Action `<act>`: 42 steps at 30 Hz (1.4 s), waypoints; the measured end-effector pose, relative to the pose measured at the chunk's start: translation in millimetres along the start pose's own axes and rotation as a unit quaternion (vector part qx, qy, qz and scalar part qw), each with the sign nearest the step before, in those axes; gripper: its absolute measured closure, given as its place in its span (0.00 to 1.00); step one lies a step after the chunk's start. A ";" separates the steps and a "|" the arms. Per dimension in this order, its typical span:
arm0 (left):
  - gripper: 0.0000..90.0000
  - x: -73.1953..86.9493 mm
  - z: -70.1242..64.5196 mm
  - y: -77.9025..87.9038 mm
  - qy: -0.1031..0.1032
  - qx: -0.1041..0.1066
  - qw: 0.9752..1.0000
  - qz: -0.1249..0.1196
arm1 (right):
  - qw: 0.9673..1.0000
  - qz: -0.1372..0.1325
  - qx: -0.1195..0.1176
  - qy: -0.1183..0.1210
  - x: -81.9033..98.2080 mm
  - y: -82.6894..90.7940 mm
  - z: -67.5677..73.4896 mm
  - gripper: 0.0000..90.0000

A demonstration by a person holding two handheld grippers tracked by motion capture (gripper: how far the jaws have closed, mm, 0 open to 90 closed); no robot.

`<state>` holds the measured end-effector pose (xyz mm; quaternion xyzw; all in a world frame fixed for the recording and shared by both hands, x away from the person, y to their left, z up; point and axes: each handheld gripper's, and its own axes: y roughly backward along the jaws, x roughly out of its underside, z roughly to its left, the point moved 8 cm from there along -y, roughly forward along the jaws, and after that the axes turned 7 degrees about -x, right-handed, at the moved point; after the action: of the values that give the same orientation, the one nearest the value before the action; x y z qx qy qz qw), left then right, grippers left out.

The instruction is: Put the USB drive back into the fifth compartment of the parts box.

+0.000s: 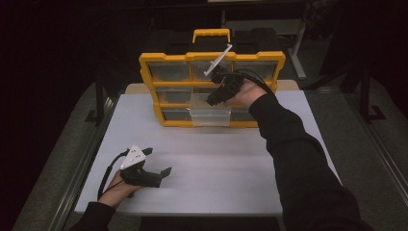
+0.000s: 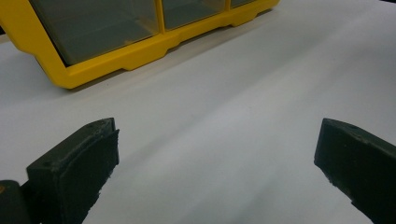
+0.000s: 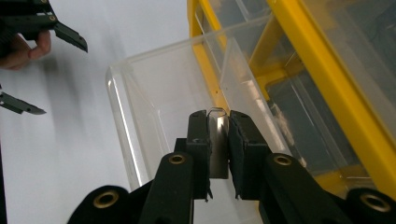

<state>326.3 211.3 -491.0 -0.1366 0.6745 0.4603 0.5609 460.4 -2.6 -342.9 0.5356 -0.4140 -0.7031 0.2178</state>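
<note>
The clear drawer point(image 3: 154, 107) sticks partway out of the yellow organiser point(image 1: 211, 89), bottom row, middle slot, w/ its front over the white desk point(image 1: 216, 168). The right gripper point(image 3: 218, 135) has its jaws clamped on the drawer's front tab. Step in hand looks like sliding the drawer, out or back in; can't tell which. Next move calls for a straight pull or push along the slot, no twist. The left gripper point(image 1: 156, 166) sits well in front of the organiser, to its left, jaws wide apart, holding nothing.
</note>
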 end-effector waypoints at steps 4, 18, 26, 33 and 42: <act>0.00 0.0 -0.2 0.0 -0.001 0.000 1.000 0.000 | 1.000 0.004 0.000 0.000 1.9 -2.0 -0.5 0.81; 0.00 0.6 -0.3 0.0 -0.001 -0.001 1.000 0.001 | 0.999 -0.033 -0.014 -0.012 -2.4 13.2 1.2 0.99; 0.00 1.7 0.1 0.8 -0.001 -0.002 1.000 0.003 | 0.999 -0.045 -0.019 -0.006 -4.2 24.1 10.1 0.99; 0.00 2.6 1.3 2.1 0.001 -0.005 1.000 0.002 | 0.998 -0.055 -0.028 -0.003 -2.6 30.4 21.4 0.98; 0.00 3.4 1.8 1.6 0.001 -0.006 1.000 0.005 | 0.997 -0.059 -0.045 0.002 3.7 31.4 38.7 0.98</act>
<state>325.2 214.7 -493.2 -0.1375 0.6728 0.4671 0.5571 418.7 -9.5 -316.2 0.5507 -0.3488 -0.7313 0.2005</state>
